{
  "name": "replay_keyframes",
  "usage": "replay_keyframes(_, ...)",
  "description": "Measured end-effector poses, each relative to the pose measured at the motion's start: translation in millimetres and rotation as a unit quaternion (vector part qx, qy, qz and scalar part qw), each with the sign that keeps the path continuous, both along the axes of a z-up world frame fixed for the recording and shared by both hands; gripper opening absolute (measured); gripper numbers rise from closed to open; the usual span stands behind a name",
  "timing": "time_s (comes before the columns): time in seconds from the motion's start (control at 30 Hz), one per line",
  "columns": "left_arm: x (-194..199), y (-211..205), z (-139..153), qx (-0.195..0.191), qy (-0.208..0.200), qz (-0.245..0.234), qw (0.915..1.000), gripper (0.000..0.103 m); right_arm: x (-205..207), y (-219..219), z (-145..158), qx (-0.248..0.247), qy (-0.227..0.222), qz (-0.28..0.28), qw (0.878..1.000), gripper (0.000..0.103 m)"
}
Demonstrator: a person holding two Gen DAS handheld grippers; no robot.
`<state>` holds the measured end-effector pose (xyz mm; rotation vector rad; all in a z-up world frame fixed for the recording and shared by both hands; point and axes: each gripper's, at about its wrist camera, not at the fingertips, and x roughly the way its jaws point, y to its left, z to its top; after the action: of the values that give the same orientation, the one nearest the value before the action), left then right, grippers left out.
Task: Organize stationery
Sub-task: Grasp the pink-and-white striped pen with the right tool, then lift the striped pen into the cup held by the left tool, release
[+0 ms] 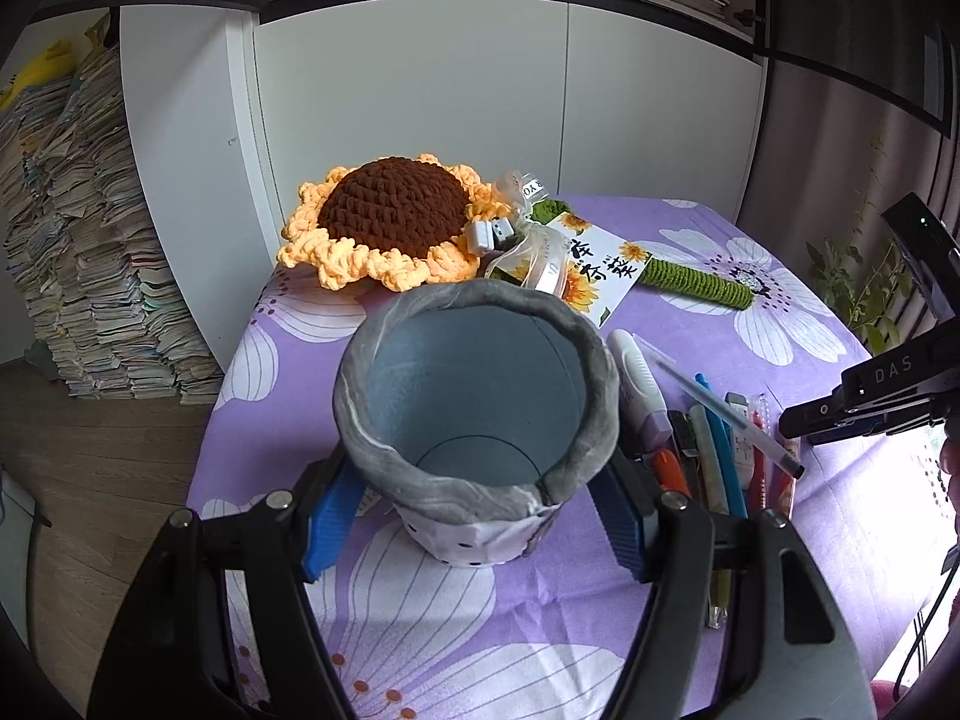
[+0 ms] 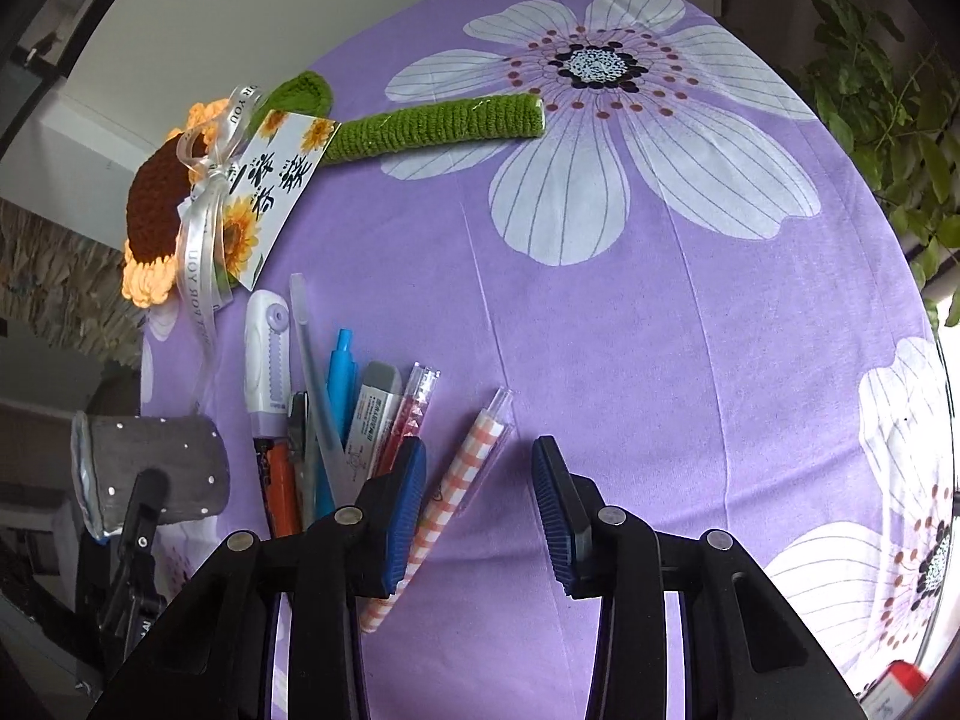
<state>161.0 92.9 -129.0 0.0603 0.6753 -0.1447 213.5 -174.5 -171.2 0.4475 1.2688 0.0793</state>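
A grey felt pen holder (image 1: 474, 414) stands on the purple flowered cloth, empty inside. My left gripper (image 1: 474, 516) has a blue pad on each side of its base and is shut on it; the holder also shows in the right wrist view (image 2: 156, 468). To its right lies a row of stationery: a white correction tape (image 2: 267, 354), a clear pen (image 2: 312, 372), a blue pen (image 2: 341, 378), an eraser (image 2: 375, 405), a red lead case (image 2: 408, 414) and an orange checked pen (image 2: 456, 480). My right gripper (image 2: 480, 504) is open and empty, just above the checked pen.
A crocheted sunflower (image 1: 390, 222) with a green stem (image 2: 438, 123), ribbon and card (image 2: 276, 192) lies at the table's far side. White cabinets stand behind, a stack of books (image 1: 78, 240) on the floor left, a potted plant (image 2: 888, 108) to the right.
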Motion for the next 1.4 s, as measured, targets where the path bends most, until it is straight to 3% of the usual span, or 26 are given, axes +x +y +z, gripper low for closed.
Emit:
replay_keyframes(0.2,-5.3,5.6,-2.3,-0.019,0.0,-0.018,0.9997,0.074,4.7,11.3,1.1,-0.031,0.005,0.002,1.0,0.039)
replay_keyframes(0.37,-7.1,9.1,-8.2,-0.021,0.005,-0.021,0.9996,0.079,10.0,22.1,1.1,-0.038,0.009,0.007,0.999,0.028)
replay_keyframes(0.53,-1.9,8.0,-18.6,-0.023,0.013,-0.024,0.9994,0.075,13.5,33.6,0.5,-0.051,0.002,0.016,0.999,0.019)
replay_keyframes(0.57,-1.7,6.8,-20.0,-0.016,0.01,-0.024,0.9995,0.068,15.0,36.9,0.0,-0.052,0.0,0.018,0.998,0.017)
replay_keyframes(0.77,-1.1,10.0,-19.9,-0.032,0.012,-0.031,0.9989,0.068,15.0,35.5,3.2,-0.027,-0.013,0.031,0.999,0.015)
replay_keyframes(1.07,-1.1,9.5,-20.0,-0.032,0.013,-0.032,0.9989,0.068,-12.9,31.5,66.5,-0.027,-0.115,0.065,0.991,0.015)
replay_keyframes(1.4,-1.0,9.8,-20.1,-0.033,0.013,-0.032,0.9989,0.068,-43.0,70.7,156.8,-0.042,-0.259,0.142,0.954,0.015)
